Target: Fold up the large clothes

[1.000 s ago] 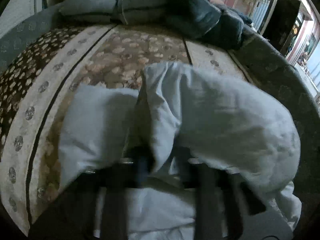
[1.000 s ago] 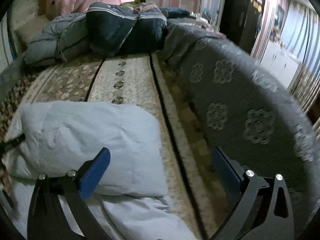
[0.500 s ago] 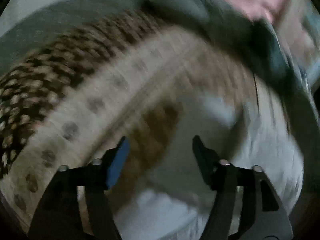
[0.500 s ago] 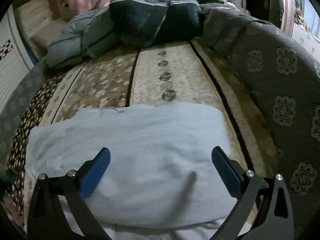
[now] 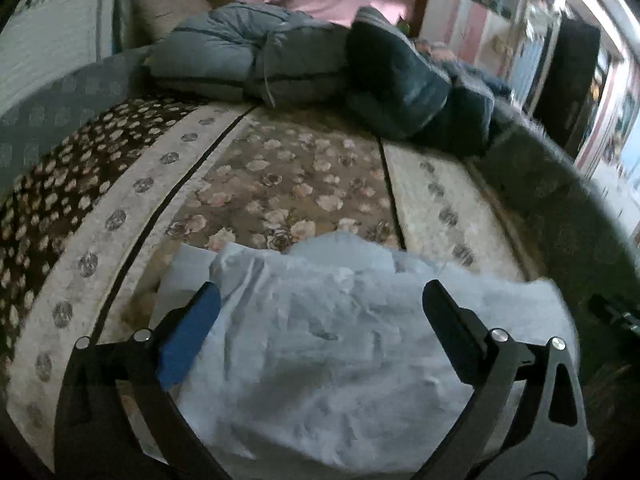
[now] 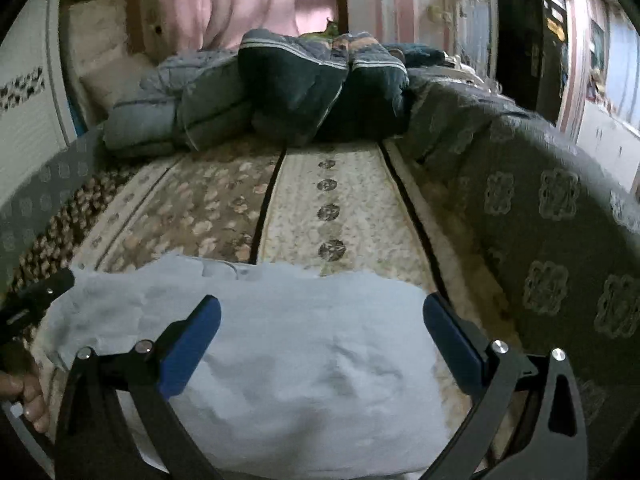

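Bed (image 5: 280, 176): one, wide, under a patterned cover of brown floral bands and cream strips; a grey blanket (image 6: 552, 216) with pale medallions runs down its right side.
Quilts: two rolled bundles at the far end, one grey-blue (image 5: 240, 60), one dark teal (image 6: 296, 80), touching each other.
Curtain (image 6: 240, 0): one, pink, behind the quilts.
Garment (image 5: 340, 352): one pale blue piece, folded into a rough rectangle, flat on the near end of the bed, creased on top.
Left hand-held gripper (image 5: 320, 312): one; its jaws have just been opening and now stand wide apart above the garment, the cloth below them and free of the pads.
Right hand-held gripper (image 6: 320, 320): one; jaws spread wide over the same garment, gripping nothing.
Hand (image 6: 24, 396): one, at the left edge of the right wrist view.
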The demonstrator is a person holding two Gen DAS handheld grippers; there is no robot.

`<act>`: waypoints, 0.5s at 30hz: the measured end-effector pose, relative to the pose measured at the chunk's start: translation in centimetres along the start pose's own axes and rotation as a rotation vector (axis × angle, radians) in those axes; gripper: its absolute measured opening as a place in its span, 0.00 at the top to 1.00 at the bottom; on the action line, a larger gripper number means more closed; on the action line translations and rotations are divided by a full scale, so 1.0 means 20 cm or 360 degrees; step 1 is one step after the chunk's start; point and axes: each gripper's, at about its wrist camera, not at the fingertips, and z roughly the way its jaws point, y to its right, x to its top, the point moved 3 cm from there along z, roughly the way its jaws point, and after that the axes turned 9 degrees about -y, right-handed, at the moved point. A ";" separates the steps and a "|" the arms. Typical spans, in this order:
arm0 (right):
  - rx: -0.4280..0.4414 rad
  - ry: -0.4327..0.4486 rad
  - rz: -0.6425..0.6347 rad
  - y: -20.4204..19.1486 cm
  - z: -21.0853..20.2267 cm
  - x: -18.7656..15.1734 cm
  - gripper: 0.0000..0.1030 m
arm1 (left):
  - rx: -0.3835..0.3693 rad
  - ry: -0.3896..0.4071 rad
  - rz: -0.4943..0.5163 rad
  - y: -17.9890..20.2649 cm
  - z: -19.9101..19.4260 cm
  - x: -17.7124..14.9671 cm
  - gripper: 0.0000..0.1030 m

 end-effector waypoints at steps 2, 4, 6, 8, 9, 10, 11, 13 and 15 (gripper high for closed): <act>-0.0004 -0.0175 -0.0026 -0.01 0.15 -0.05 0.02 | 0.0128 -0.0082 0.0051 0.03 0.08 -0.06 0.03; 0.0005 -0.0348 -0.0046 -0.04 0.31 -0.11 0.02 | 0.0202 -0.0226 0.0004 -0.07 0.20 -0.11 0.03; 0.0010 -0.0367 -0.0034 -0.05 0.37 -0.14 0.02 | 0.0105 -0.0349 -0.0129 -0.18 0.32 -0.16 0.03; -0.0001 -0.0382 0.0002 -0.05 0.43 -0.16 0.02 | 0.0117 -0.0370 -0.0088 -0.19 0.34 -0.20 0.03; -0.0008 -0.0387 0.0009 -0.05 0.45 -0.17 0.01 | 0.0194 -0.0350 0.0024 -0.15 0.34 -0.20 0.03; -0.0026 -0.0402 0.0002 -0.06 0.48 -0.19 0.01 | 0.0239 -0.0345 0.0100 -0.12 0.35 -0.21 0.03; -0.0033 -0.0410 -0.0007 -0.07 0.50 -0.20 0.01 | 0.0268 -0.0347 0.0141 -0.10 0.35 -0.21 0.03; -0.0032 -0.0437 -0.0016 -0.07 0.54 -0.22 0.01 | 0.0264 -0.0381 0.0126 -0.10 0.39 -0.24 0.03; -0.0016 -0.0471 -0.0031 -0.07 0.55 -0.25 0.01 | 0.0262 -0.0404 0.0121 -0.12 0.42 -0.26 0.03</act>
